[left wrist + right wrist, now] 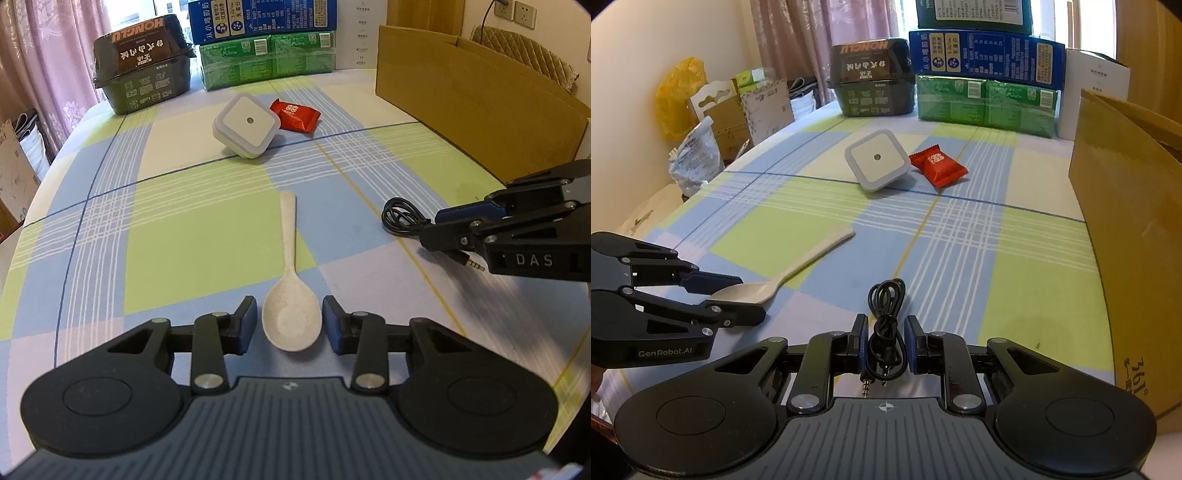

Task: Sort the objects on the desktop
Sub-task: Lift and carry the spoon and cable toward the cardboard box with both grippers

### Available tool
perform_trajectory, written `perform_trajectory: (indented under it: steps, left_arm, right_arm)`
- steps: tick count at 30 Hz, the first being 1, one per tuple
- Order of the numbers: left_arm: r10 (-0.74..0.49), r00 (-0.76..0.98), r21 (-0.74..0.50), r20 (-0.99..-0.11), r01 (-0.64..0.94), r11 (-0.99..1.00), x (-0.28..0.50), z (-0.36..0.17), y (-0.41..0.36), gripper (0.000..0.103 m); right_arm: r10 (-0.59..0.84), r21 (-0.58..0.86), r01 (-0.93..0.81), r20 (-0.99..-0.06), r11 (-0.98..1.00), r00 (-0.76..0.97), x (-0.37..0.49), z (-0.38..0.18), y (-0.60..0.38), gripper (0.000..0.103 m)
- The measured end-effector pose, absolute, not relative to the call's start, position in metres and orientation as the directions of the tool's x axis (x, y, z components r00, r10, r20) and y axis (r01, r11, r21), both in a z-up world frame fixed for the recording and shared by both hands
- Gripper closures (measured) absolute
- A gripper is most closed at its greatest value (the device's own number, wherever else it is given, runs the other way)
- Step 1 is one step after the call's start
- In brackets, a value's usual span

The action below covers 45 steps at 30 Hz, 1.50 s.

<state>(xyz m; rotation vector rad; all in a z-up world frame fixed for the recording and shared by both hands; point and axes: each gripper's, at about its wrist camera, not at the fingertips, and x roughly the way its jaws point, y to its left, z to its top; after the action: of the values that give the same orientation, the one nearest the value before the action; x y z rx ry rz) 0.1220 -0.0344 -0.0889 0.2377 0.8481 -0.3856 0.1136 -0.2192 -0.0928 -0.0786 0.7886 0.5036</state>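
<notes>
Five loose things are lying on the checked worktop (110, 258), counted around the cardboard box (476, 110). One cream spoon (290, 295) is lying well to the left of that box. One coiled black cable (886, 325) is sitting nearer the box. One white square night light (245, 125) is resting beyond the spoon. One red snack packet (295, 115) is lying between the night light and the box. One dark meal tub (142, 62) is standing at the far edge, with two stacked cartons beside it: one green (267, 59), one blue (262, 16). Two claws are showing: one left (290, 325), one right (885, 345).
</notes>
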Motion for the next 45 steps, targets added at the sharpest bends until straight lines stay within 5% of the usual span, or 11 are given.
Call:
perform_trajectory:
  steps: [17, 32, 45]
  left_arm:
    - [-0.277, 0.602, -0.009, -0.749, 0.408, 0.913, 0.118, -0.077, -0.037, 0.076]
    - [-0.281, 0.616, -0.046, -0.736, 0.369, 0.928, 0.123, -0.073, -0.029, 0.076]
    - [-0.292, 0.626, -0.055, -0.723, 0.369, 0.928, 0.124, -0.069, -0.033, 0.076]
  right_arm:
    - [0.38, 0.091, -0.456, -0.706, 0.885, 0.597, 0.113, -0.098, -0.215, 0.086]
    - [0.361, 0.016, -0.479, -0.679, 0.878, 0.639, 0.129, -0.111, -0.196, 0.075]
    - [0.359, 0.022, -0.46, -0.659, 0.888, 0.661, 0.128, -0.103, -0.194, 0.084]
